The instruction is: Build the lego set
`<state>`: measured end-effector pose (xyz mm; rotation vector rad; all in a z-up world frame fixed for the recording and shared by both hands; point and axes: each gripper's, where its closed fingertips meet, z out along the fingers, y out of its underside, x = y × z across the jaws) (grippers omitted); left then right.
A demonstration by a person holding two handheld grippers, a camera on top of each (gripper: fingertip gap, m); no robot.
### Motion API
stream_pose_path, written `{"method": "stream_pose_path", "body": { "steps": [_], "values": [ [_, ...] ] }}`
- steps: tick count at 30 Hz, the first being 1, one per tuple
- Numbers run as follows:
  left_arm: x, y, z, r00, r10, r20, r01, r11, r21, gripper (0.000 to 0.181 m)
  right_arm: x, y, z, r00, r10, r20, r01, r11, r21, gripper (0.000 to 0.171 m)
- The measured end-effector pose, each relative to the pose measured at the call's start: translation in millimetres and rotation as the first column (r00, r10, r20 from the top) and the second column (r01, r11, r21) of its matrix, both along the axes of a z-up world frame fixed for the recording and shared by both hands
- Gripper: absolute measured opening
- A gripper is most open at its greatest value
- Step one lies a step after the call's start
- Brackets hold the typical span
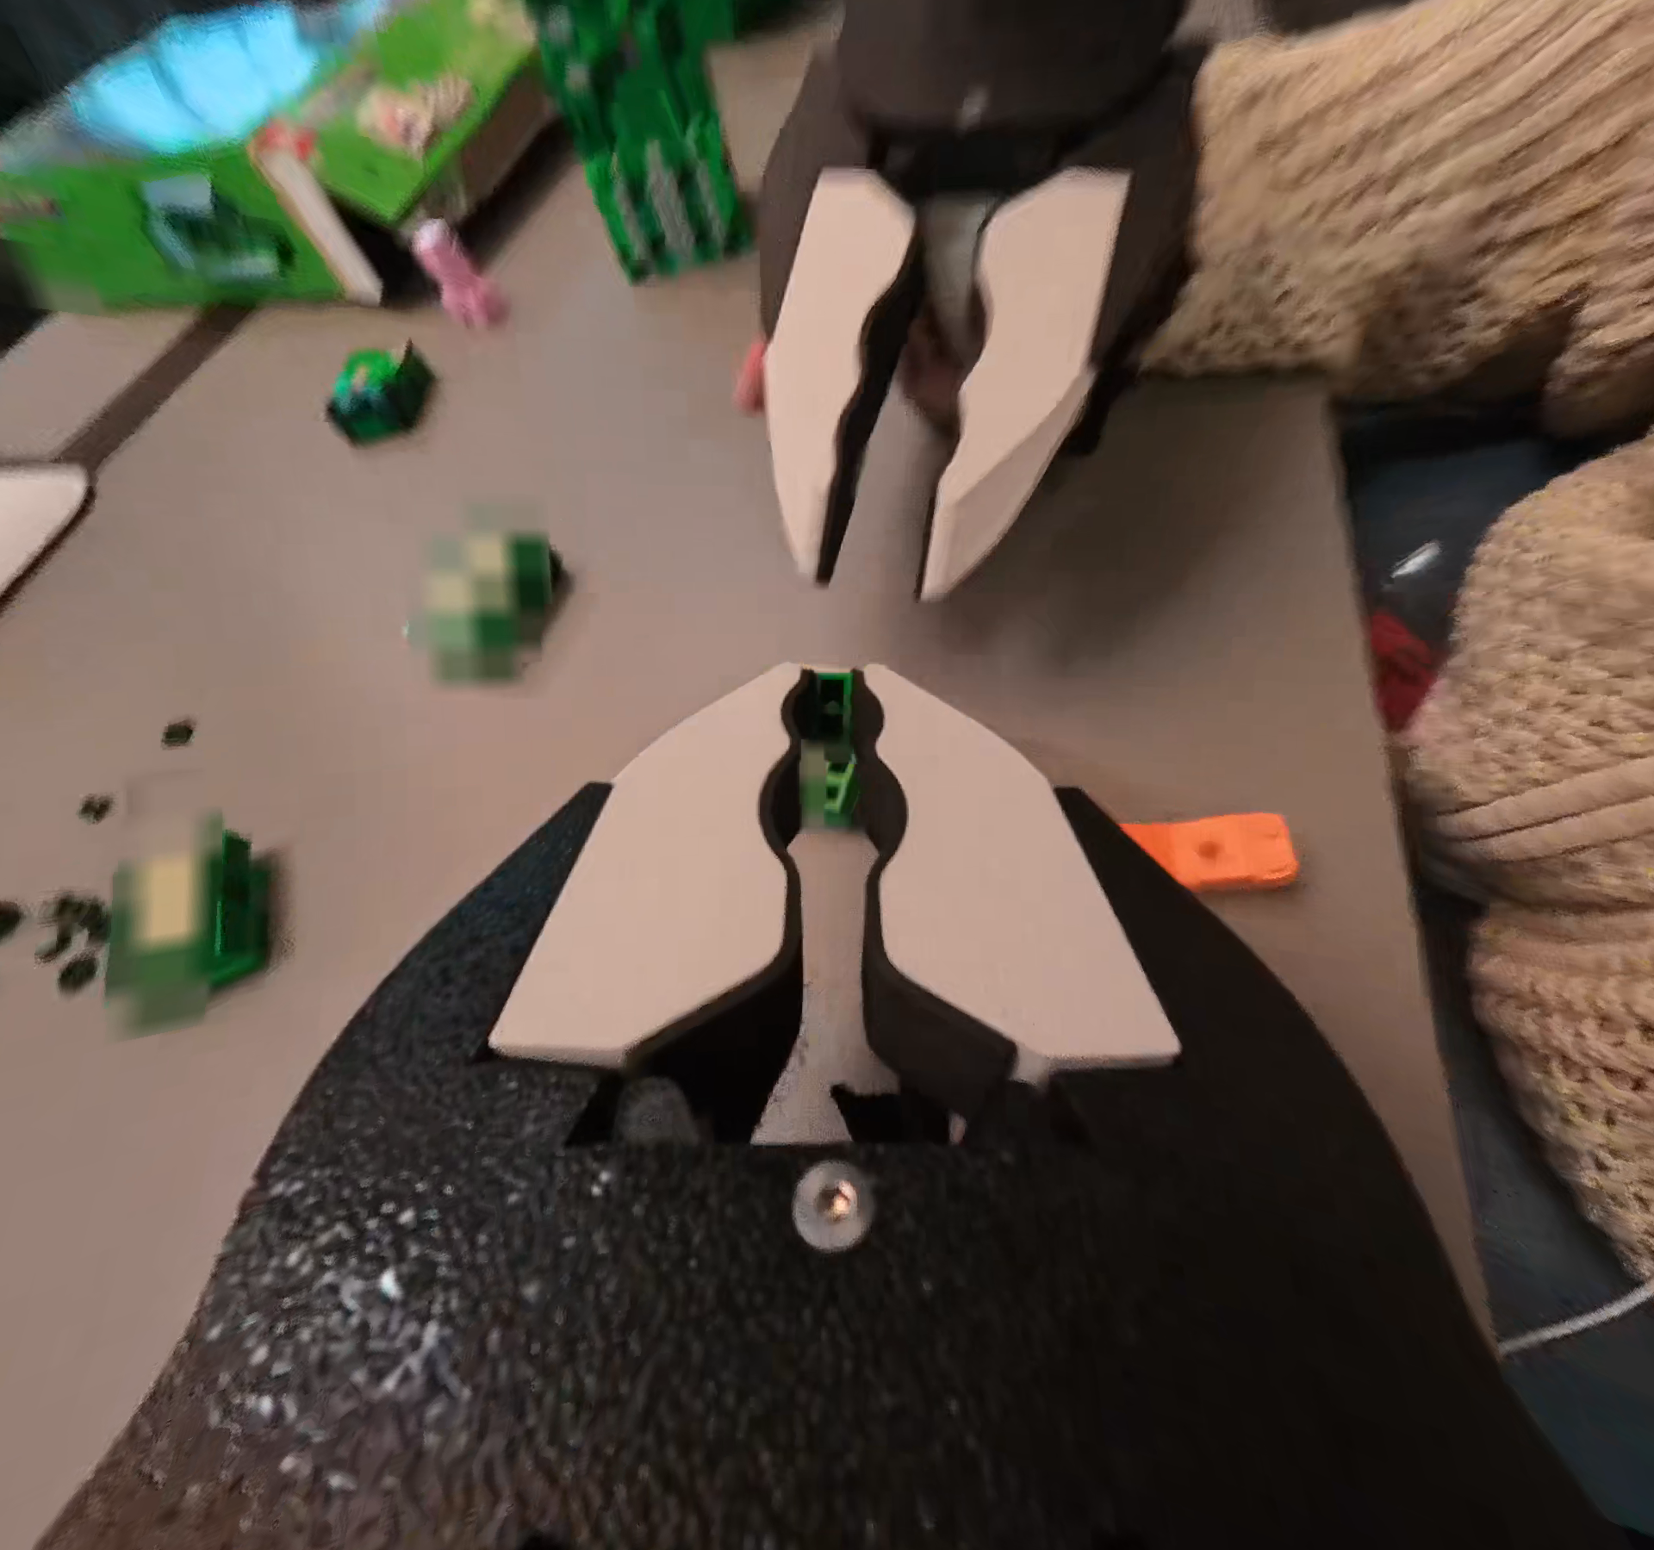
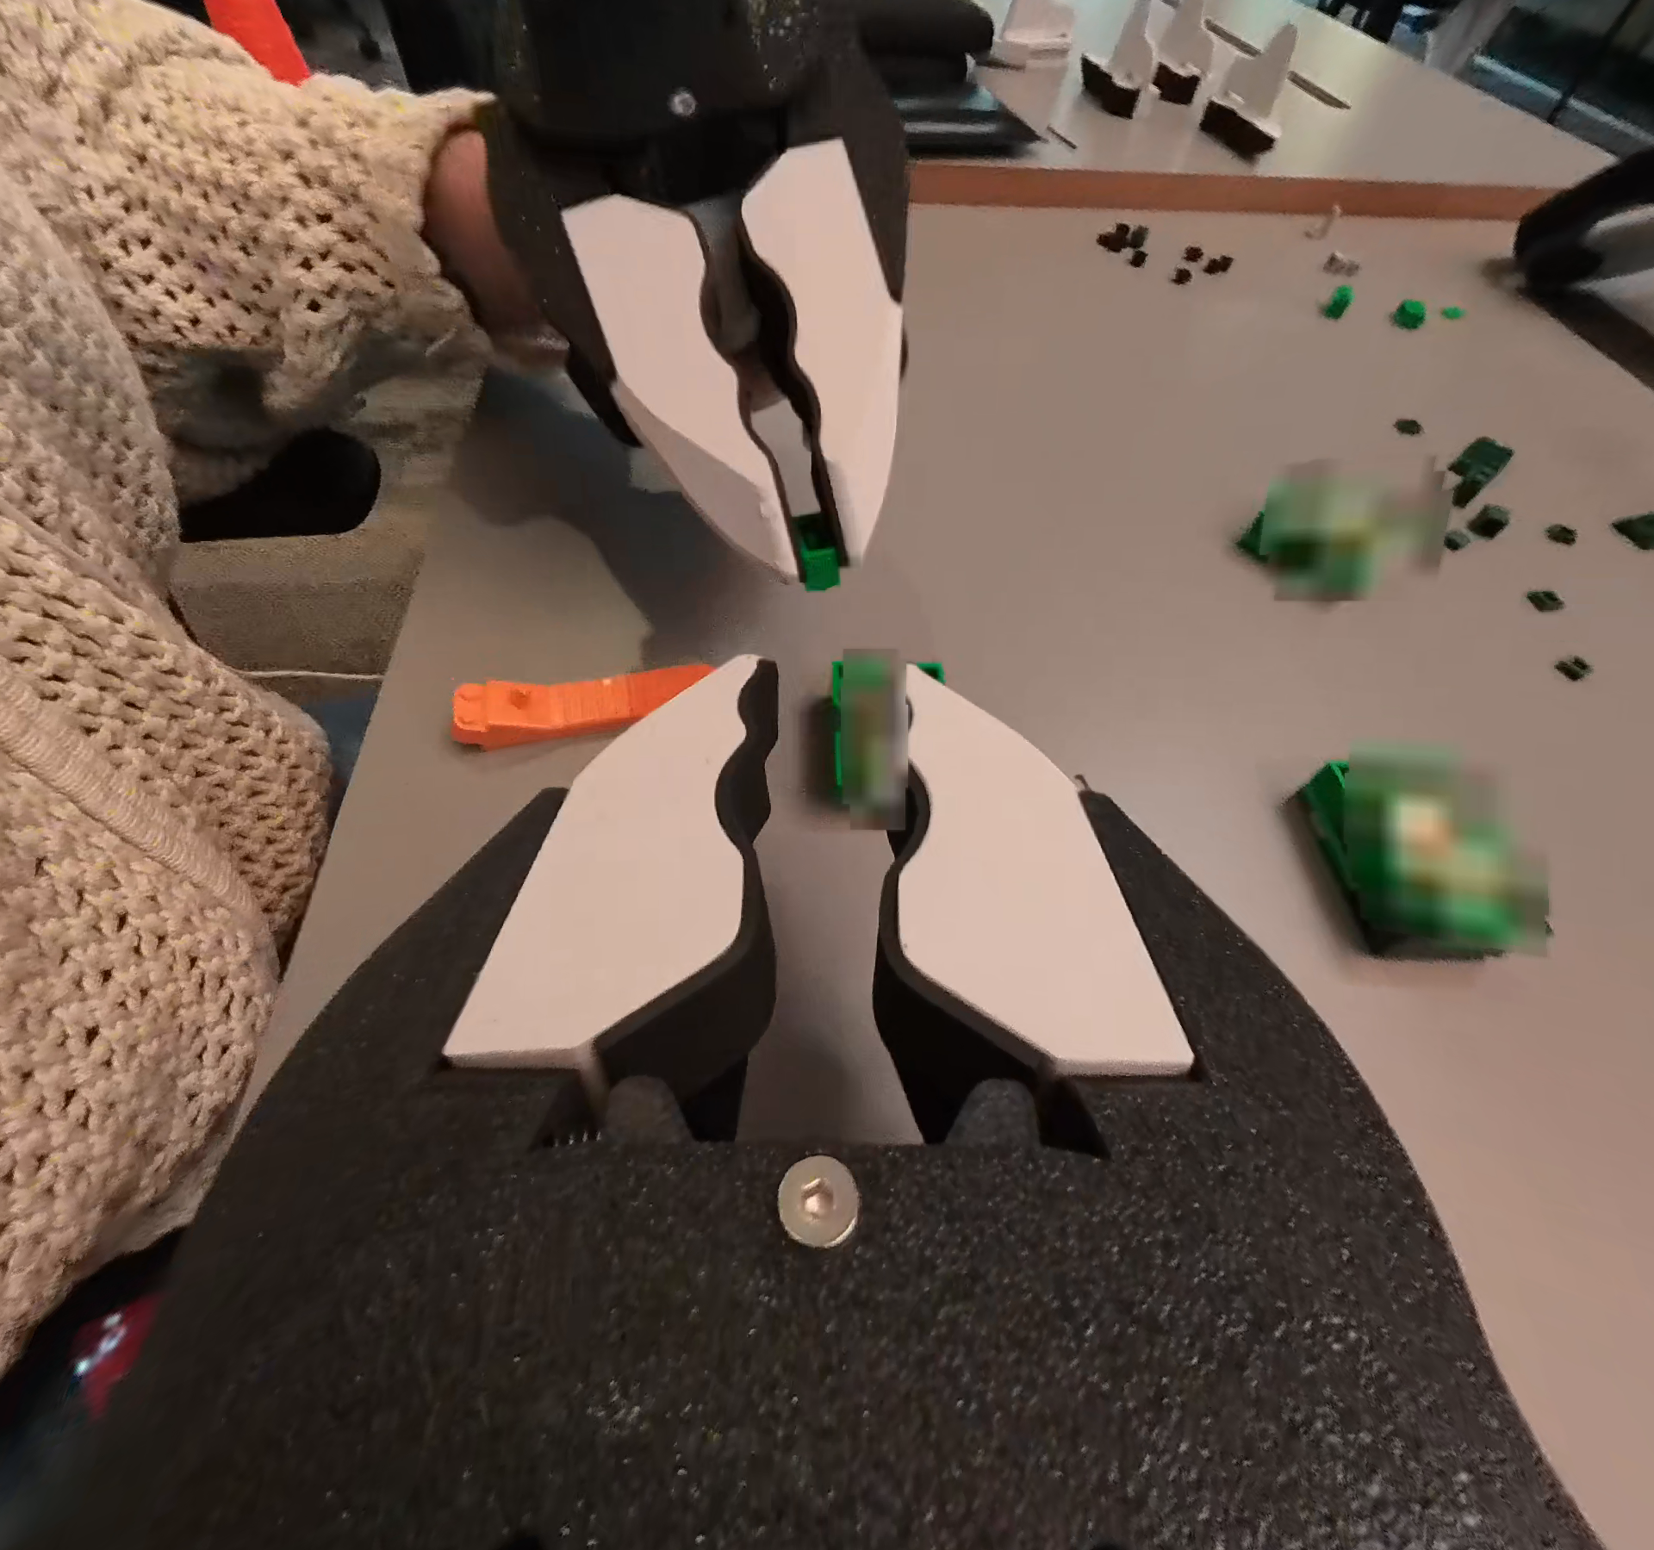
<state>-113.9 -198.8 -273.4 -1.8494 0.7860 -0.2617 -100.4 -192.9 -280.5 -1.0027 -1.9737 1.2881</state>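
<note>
We see a grey table (image 2: 1119,451) carrying an orange brick separator (image 2: 573,701), scattered small dark pieces (image 2: 1163,254), green brick assemblies (image 2: 1423,862) and a green box (image 1: 206,191).

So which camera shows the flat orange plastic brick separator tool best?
The right wrist view: the flat orange plastic brick separator tool lies on the grey table, nearly whole, only its far end hidden behind the right hand-held gripper. The left wrist view shows only a blurred end past the left hand-held gripper.
</note>
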Motion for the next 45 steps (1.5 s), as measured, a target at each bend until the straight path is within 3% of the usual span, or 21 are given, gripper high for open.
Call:
{"method": "stream_pose_path", "body": {
  "steps": [2,7,10,19,32,42,45],
  "values": [
    [1.7,-1.0,5.1,1.000,-0.009,0.017,0.009,1.000,0.028,0.007,-1.8,-4.8,-1.5,1.000,0.015,0.007,-0.015,1.000,0.016,0.021],
    [4.1,-22.7,-39.8,0.990,-0.095,-0.100,0.069,0.970,-0.235,0.007,-0.8,2.0,-11.3,0.999,-0.003,0.045,0.001,0.999,0.052,0.021],
    [1.3,-30.0,-52.8,0.987,-0.104,-0.126,0.063,0.954,-0.293,0.007,1.6,1.5,-13.7,0.999,-0.002,0.054,-0.001,0.998,0.059,0.019],
    [1.8,-27.0,-57.8,0.991,-0.087,-0.099,0.054,0.953,-0.297,0.017,0.4,-4.5,-16.8,0.998,0.022,0.067,-0.027,0.997,0.072,0.015],
    [-8.9,-53.4,-44.1,0.988,-0.151,-0.022,0.140,0.955,-0.263,0.022,4.3,-14.4,-16.5,0.996,0.067,0.065,-0.071,0.995,0.070,0.014],
    [-18.5,-40.9,-54.9,0.990,-0.032,-0.134,-0.007,0.959,-0.283,0.019,3.5,-33.2,-10.6,0.992,0.111,0.067,-0.115,0.991,0.068,0.013],
    [-16.6,-42.7,-54.1,0.992,-0.037,-0.117,-0.001,0.950,-0.312,0.033,3.8,-41.9,-10.0,0.987,0.141,0.080,-0.147,0.987,0.070,0.014]
  ]
}}
